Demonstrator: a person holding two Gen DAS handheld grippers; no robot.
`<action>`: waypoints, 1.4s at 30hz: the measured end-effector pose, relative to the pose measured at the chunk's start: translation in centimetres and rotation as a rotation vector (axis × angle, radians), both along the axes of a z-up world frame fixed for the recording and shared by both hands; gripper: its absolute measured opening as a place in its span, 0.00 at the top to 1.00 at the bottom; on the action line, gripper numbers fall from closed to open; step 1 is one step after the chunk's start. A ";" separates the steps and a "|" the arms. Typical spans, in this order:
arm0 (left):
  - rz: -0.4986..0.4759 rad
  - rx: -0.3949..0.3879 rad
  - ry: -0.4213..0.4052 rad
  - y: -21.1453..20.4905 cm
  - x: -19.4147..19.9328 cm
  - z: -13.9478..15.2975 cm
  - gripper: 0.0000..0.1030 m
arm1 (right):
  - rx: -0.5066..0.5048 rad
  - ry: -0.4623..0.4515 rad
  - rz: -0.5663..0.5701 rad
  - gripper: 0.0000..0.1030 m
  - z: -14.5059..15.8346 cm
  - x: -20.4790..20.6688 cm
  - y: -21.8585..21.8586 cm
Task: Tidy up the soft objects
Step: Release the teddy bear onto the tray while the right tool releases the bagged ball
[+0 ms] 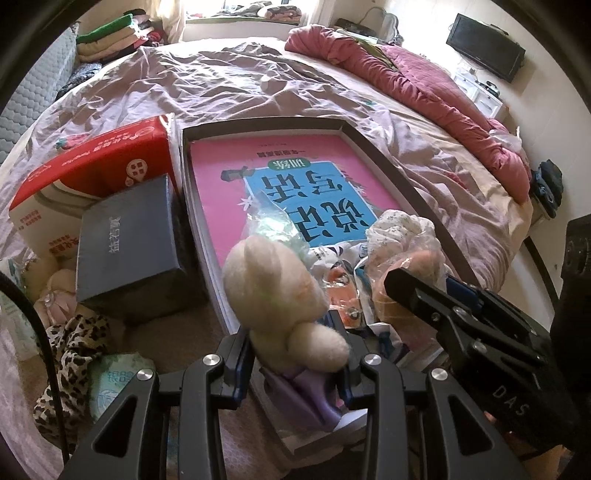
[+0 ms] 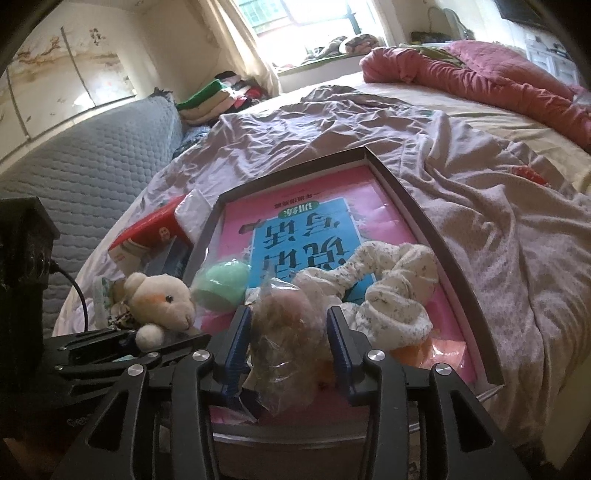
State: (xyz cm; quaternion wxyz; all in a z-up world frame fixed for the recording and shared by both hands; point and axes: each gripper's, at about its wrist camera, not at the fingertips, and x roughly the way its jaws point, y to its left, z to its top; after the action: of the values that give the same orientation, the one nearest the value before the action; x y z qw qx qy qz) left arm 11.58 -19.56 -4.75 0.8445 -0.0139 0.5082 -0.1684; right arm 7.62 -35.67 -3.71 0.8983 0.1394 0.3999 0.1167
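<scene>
You work over a rumpled bed (image 1: 229, 85) by a bright window (image 2: 306, 18) — your left gripper (image 1: 295, 343) squeezes the white teddy (image 1: 273, 291), your right gripper (image 2: 288, 332) stands around a bagged toy (image 2: 284, 325) in the box (image 2: 424, 218).

A wide bed (image 1: 229, 92) with a rumpled mauve sheet fills the middle of both views. A bright window (image 2: 306, 18) glares at top centre above a cluttered sill. A quilted grey headboard (image 2: 92, 155) runs down the left, with painted wardrobe doors (image 2: 62, 66) above it. At upper right a dark television (image 1: 485, 46) stands above white drawers (image 1: 480, 92).
</scene>
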 end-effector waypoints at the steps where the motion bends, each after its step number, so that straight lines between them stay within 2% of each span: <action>1: -0.002 -0.001 0.001 0.0 0.0 0.0 0.64 | 0.000 -0.001 -0.003 0.57 0.0 0.0 0.0; 10: -0.013 0.010 0.010 -0.4 -0.2 0.1 0.64 | 0.003 -0.012 -0.011 0.51 0.6 -0.6 -0.4; 12: -0.014 0.011 0.014 -0.4 -0.3 0.0 0.62 | 0.001 -0.015 -0.014 0.50 0.8 -0.7 -0.4; 17: -0.020 0.022 0.004 -0.6 -0.5 0.4 0.50 | 0.006 -0.040 -0.038 0.47 1.7 -1.1 -1.0; 22: -0.016 0.023 0.000 -0.5 -0.8 0.6 0.47 | 0.012 -0.052 -0.058 0.46 2.4 -1.5 -1.4; 26: -0.017 0.021 -0.017 -0.3 -1.2 1.3 0.40 | 0.006 -0.053 -0.064 0.46 2.7 -1.6 -1.5; 42: 0.002 0.028 -0.095 0.8 -2.7 4.6 0.33 | -0.030 -0.091 -0.097 0.43 5.0 -2.7 -1.3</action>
State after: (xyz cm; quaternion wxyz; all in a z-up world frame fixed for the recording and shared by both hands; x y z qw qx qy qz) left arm 8.91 -18.78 -0.14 0.8679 0.0056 0.4699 -0.1607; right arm 4.90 -37.01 1.28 0.9222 0.1396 0.3530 0.0730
